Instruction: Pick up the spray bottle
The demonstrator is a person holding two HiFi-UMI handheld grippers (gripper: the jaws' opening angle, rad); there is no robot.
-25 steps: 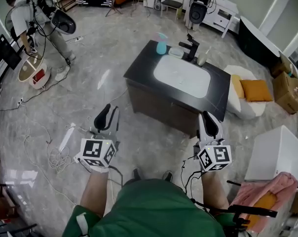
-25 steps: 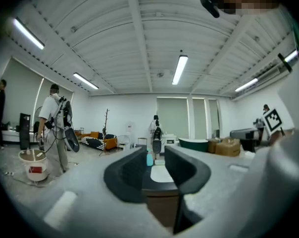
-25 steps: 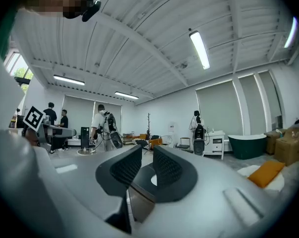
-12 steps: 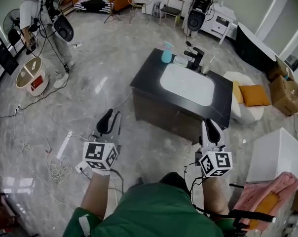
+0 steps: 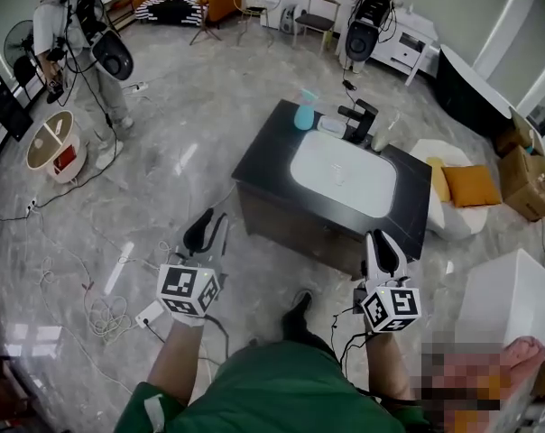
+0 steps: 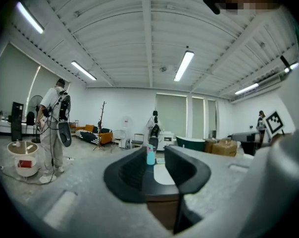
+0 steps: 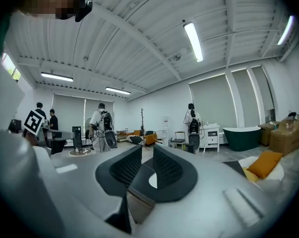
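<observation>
The spray bottle (image 5: 304,113), teal with a pale head, stands upright on the far left corner of a dark vanity top (image 5: 263,147) beside its white basin (image 5: 343,173). In the left gripper view the spray bottle (image 6: 150,155) shows small and distant in the gap between the jaws. My left gripper (image 5: 210,230) hangs open over the floor, short of the vanity's near left side. My right gripper (image 5: 382,244) is open with a narrow gap, near the vanity's front right corner. Both grippers, the left gripper (image 6: 154,156) and the right gripper (image 7: 147,158), hold nothing.
A black faucet (image 5: 361,120) stands behind the basin. A person with backpack gear (image 5: 74,34) stands far left by a round table (image 5: 47,138). Cables (image 5: 101,305) lie on the floor. At right are a seat with an orange cushion (image 5: 471,186), cardboard boxes (image 5: 530,174) and a white cabinet (image 5: 512,296).
The vanity has drawn closer and sits lower in the head view as the person steps toward it. Both grippers stay open and empty, held out in front.
</observation>
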